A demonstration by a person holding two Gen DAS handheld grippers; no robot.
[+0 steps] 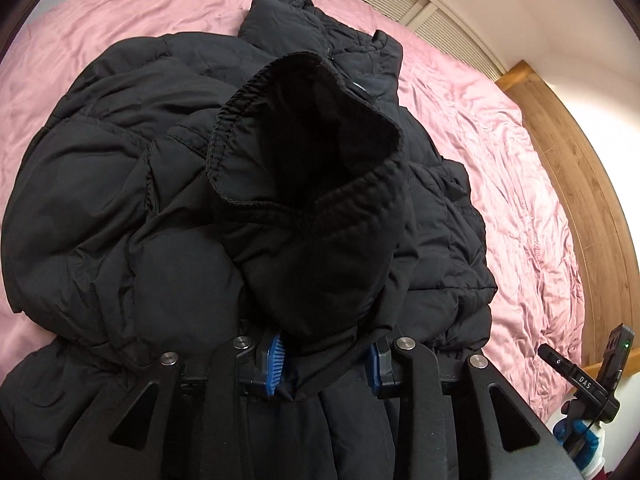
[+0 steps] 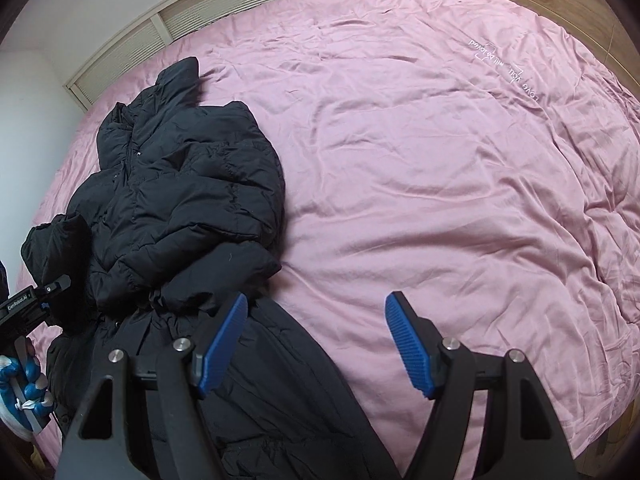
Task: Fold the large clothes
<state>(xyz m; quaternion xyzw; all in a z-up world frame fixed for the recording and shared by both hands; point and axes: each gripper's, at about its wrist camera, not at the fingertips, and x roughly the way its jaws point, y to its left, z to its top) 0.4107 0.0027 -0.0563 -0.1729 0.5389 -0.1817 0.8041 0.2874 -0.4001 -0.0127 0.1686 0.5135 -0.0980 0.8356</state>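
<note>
Left-wrist view: black quilted puffer jacket (image 1: 132,184) fills the frame from 9 to 3 o'clock, lying bunched on the bed's wrinkled pink sheet (image 1: 492,168). Its black sleeve with elastic cuff (image 1: 316,200) stands at centre, opening toward 12 o'clock. The left claw (image 1: 326,364) at 6 o'clock has the sleeve's fabric between its blue ribbed pads (image 1: 275,360); jaws slightly apart, whether the pads press the cloth I cannot tell (the right pad is mostly hidden by fabric). At 4 o'clock the other black handheld tool and a blue-white gloved hand (image 1: 580,440).

Right-wrist view: gloved left hand (image 2: 24,380) at 8 o'clock, jacket (image 2: 180,208) from 10 to 6 o'clock, collar toward 11. The right claw (image 2: 316,340) at 6 o'clock is spread wide, nothing between the pads; the left pad sits over the jacket's edge, the right over bare sheet. White embroidered lettering (image 2: 504,64) at 1 o'clock.
</note>
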